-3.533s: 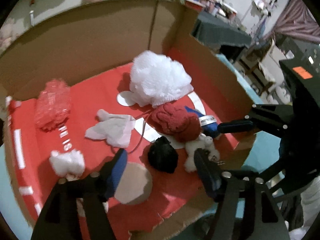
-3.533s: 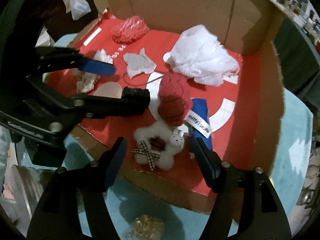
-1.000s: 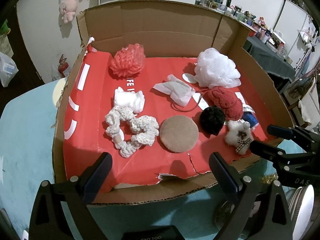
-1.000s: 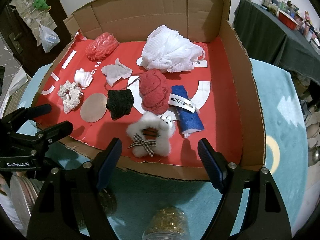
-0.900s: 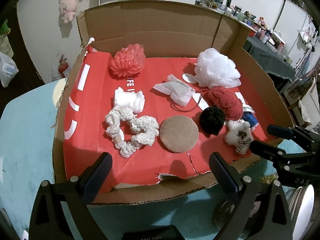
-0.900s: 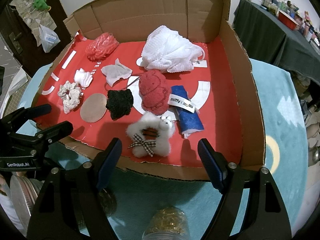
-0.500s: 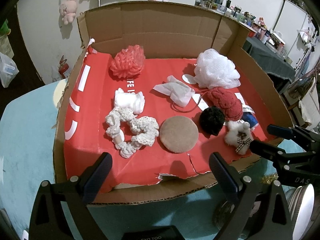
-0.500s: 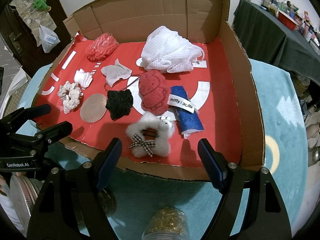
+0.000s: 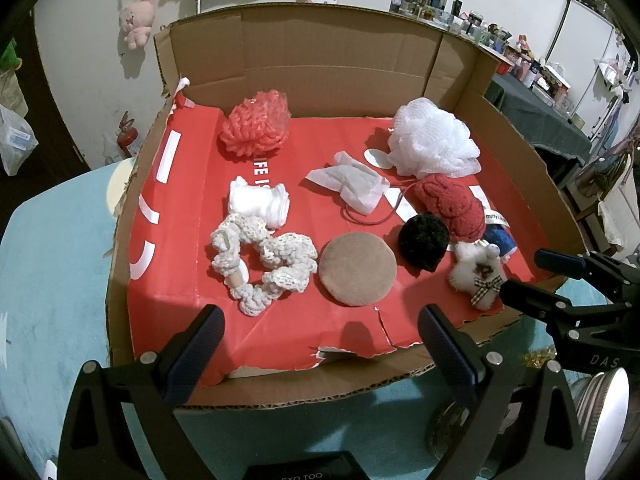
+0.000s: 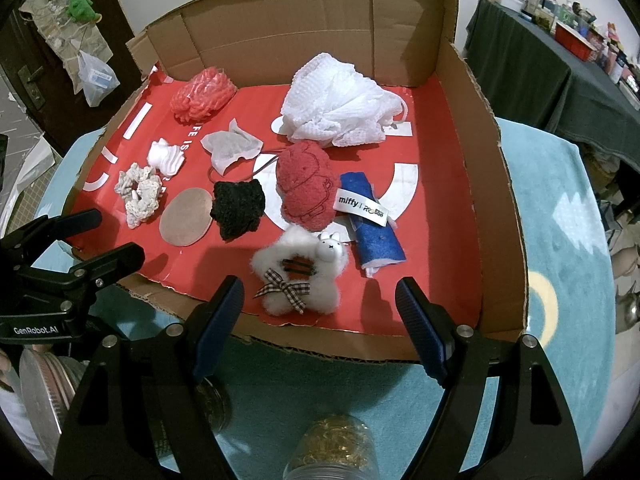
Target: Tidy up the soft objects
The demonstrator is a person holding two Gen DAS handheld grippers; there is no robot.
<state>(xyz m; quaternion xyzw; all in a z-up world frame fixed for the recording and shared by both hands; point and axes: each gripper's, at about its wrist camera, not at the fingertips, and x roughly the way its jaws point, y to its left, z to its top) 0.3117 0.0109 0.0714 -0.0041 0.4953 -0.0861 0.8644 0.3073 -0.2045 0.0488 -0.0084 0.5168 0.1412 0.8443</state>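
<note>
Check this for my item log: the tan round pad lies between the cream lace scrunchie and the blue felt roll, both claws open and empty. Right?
Not quite. In the left wrist view the tan round pad lies between the cream lace scrunchie and the black pom-pom, not the blue felt roll. Both claws, left and right, are open and empty.

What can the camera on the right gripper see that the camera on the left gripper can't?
Only the right wrist view shows the whole blue cloth roll with its readable "miffy" label, and a jar of gold clips at the bottom edge. Only the left wrist view shows the cream lace scrunchie up close, and a pink plush toy hanging on the wall. Both views show the cardboard box, the white mesh pouf, the round tan pad and the fluffy white bunny hair tie. Both grippers are open and empty.
</note>
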